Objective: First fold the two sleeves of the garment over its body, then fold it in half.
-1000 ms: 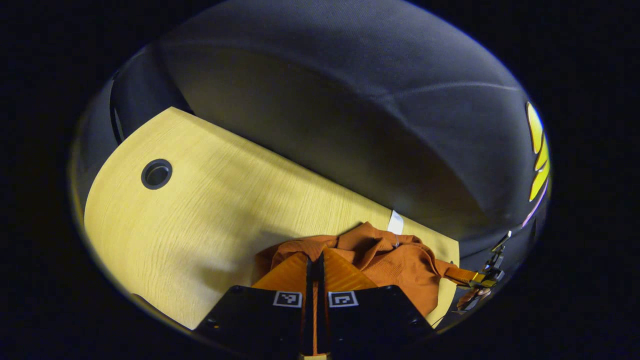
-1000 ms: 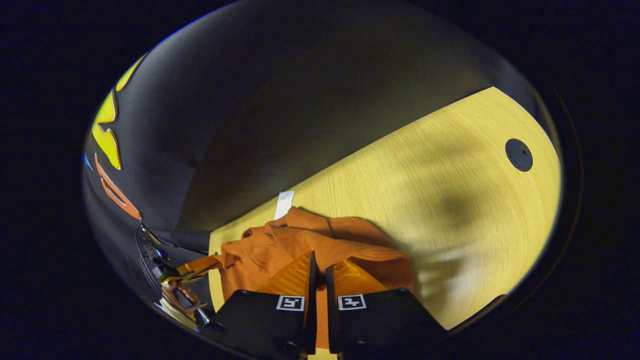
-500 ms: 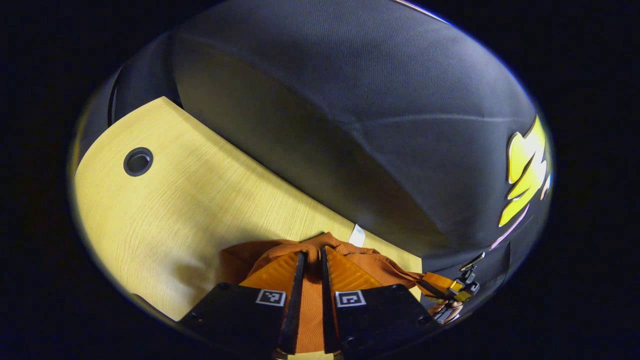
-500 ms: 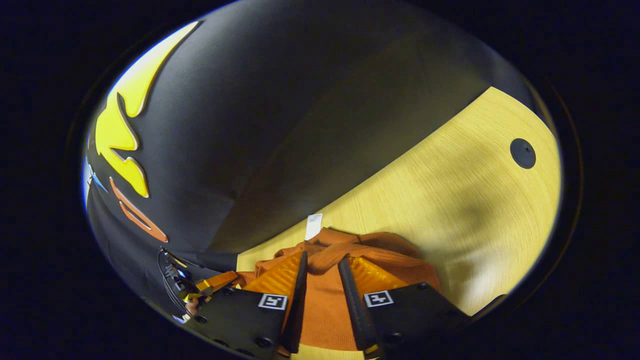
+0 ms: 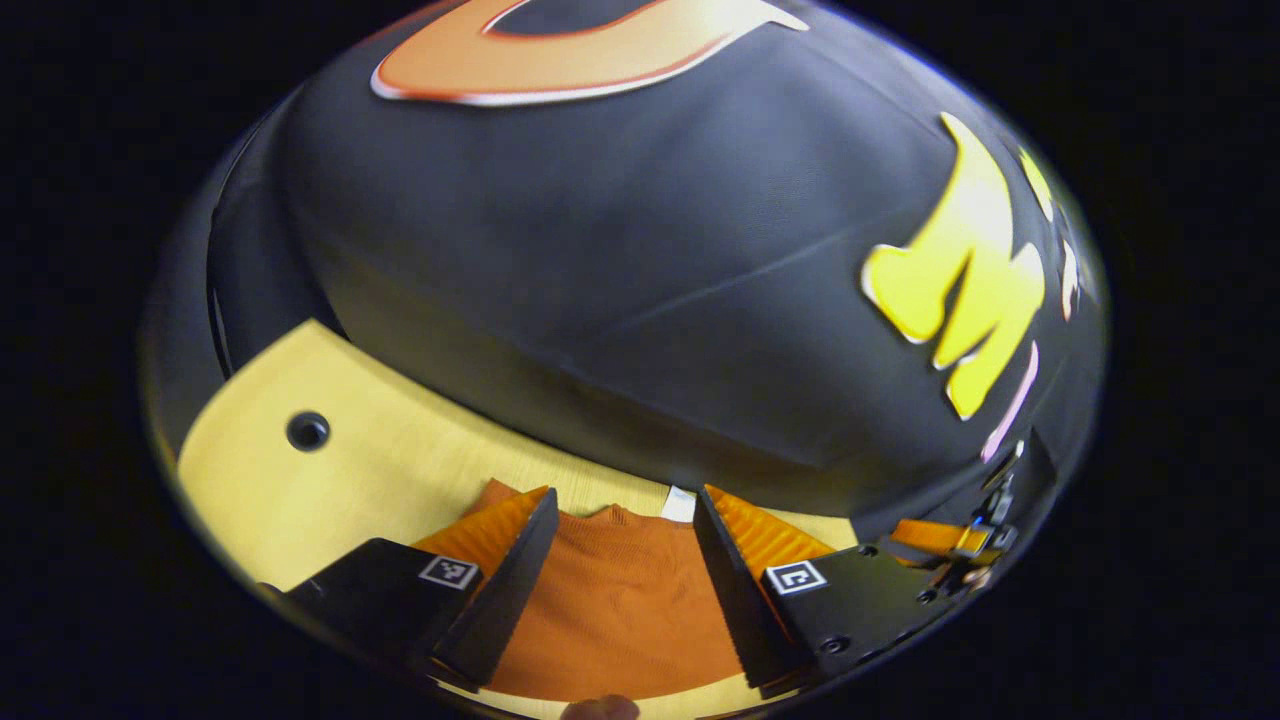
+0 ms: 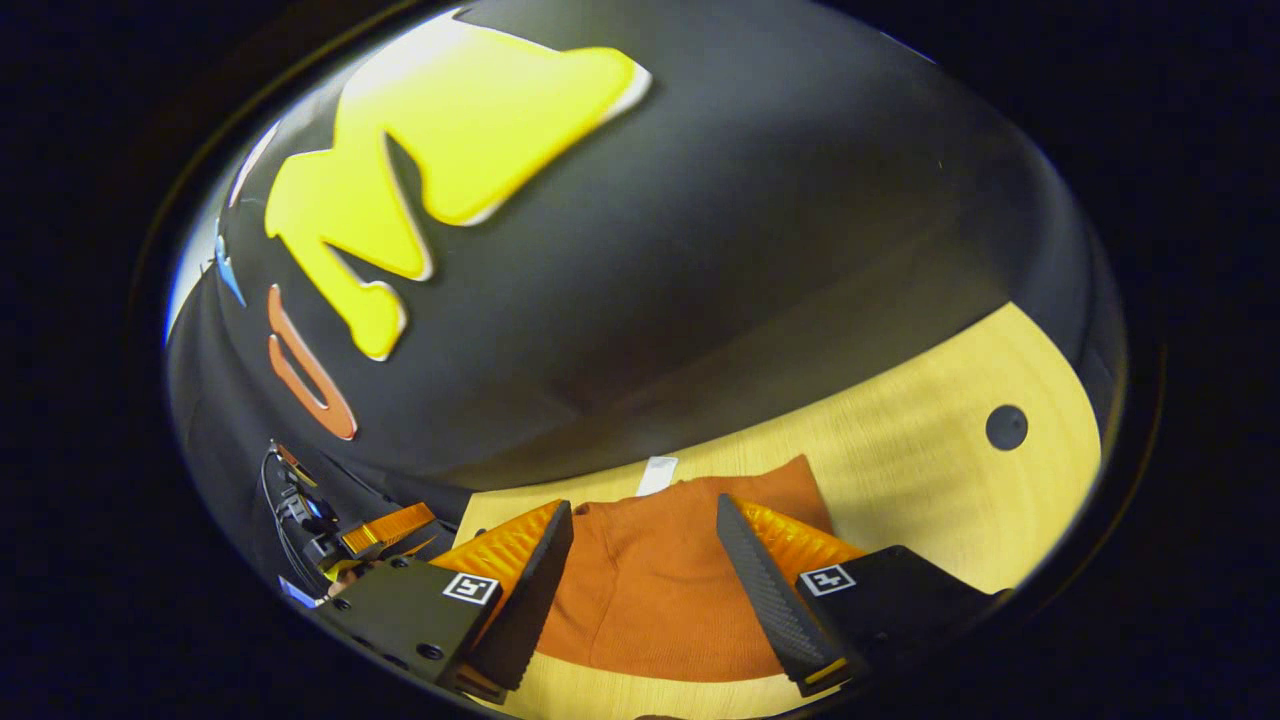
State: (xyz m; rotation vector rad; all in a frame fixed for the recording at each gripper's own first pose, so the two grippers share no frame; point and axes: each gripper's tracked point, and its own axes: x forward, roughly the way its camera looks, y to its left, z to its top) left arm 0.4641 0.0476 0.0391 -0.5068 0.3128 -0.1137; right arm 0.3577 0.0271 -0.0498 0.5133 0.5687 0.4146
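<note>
Both hand-held grippers, left (image 5: 620,520) and right (image 6: 640,530), have let go since a second ago and now stand spread wide above the garment (image 5: 610,600), which lies folded on the table (image 5: 380,470). Withdraw straight up, snagging no cloth.

No legible text. White tag (image 5: 679,504) at garment (image 5: 615,600) edge: blank at this resolution. Square coded markers (image 6: 826,579) on gripper bodies, not readable.
</note>
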